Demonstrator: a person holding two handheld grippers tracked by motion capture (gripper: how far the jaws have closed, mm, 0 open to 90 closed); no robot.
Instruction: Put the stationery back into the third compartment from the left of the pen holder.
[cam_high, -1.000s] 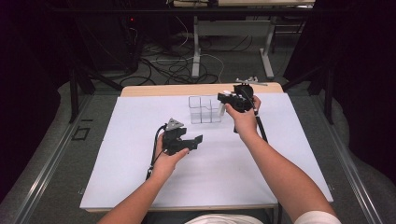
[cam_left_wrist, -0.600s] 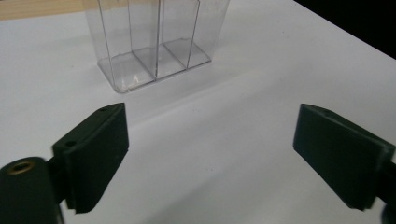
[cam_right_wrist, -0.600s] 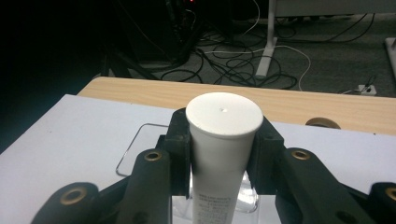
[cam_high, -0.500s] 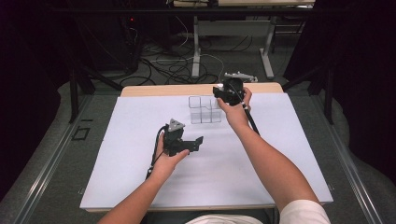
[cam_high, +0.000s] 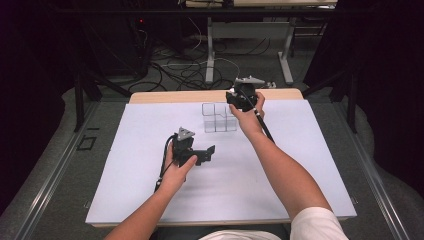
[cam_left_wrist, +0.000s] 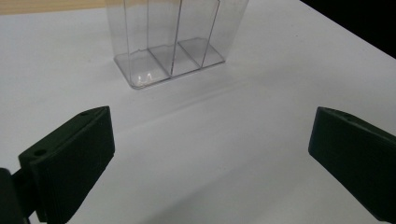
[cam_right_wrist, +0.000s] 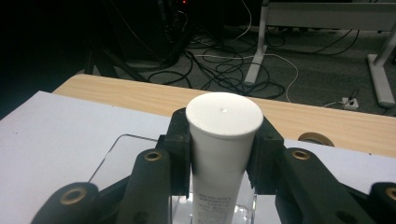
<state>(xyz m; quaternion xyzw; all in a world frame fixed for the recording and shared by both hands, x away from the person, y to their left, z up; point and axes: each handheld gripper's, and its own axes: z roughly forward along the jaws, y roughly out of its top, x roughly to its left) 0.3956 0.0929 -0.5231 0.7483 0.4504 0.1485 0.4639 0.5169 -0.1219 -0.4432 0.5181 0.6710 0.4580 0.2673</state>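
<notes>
Left gripper (cam_left_wrist: 210, 154) hangs low over the white table sheet (cam_left_wrist: 243, 116), jaws spread wide, nothing between them. They have just been opening. Left jaw block sits at the lower left, right one at the right edge, partly cut off. Ahead stands a clear plastic organizer (cam_left_wrist: 170, 42), upright, thin dividers splitting it into compartments, all empty as far as visible. Its top is cropped. Wooden table edge (cam_left_wrist: 46, 5) at the top left.

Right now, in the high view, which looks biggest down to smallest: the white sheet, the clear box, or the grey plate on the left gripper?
1. White sheet, covering most of the table.
2. Clear box, a divided container at the sheet's far side.
3. Grey plate, the small triangle on the left gripper, though it sits nearer the camera.
</notes>
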